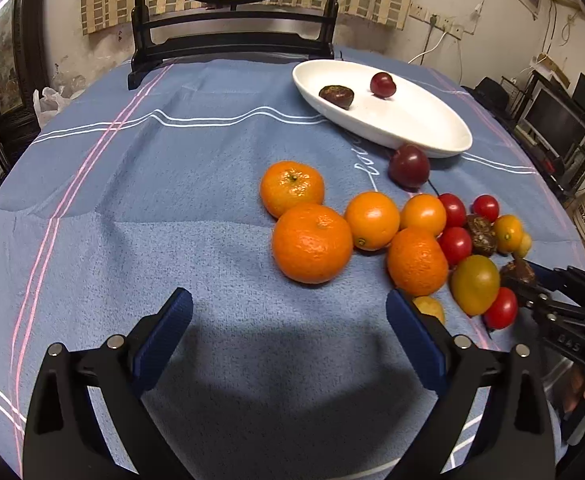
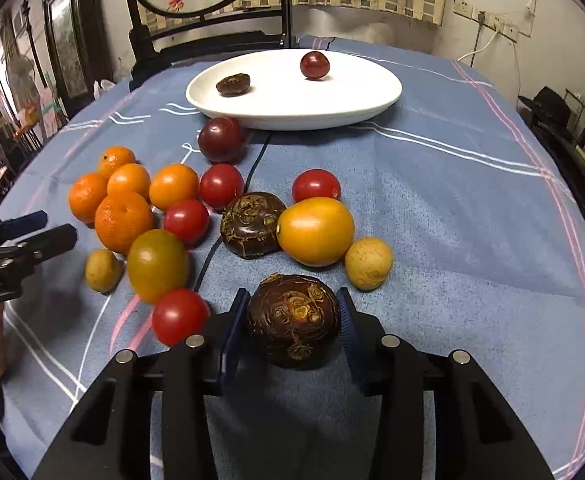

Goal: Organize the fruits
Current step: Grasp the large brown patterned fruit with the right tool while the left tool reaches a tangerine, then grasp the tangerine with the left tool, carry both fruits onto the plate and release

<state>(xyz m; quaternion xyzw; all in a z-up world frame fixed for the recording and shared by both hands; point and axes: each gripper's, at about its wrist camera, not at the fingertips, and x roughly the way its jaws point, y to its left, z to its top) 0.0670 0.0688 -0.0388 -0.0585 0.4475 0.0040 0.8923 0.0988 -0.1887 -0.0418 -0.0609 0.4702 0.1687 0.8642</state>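
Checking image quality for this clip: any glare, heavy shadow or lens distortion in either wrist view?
Left wrist: strong fisheye bend, dark gripper shadow on the tablecloth, small highlights on the oranges. Right wrist: white plate nearly blown out, water chestnut sharp.

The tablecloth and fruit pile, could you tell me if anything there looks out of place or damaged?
Nothing looks spilled or damaged. The blue tablecloth is rumpled into folds, and one dark purple fruit sits on the cloth against the white dish rather than in it.
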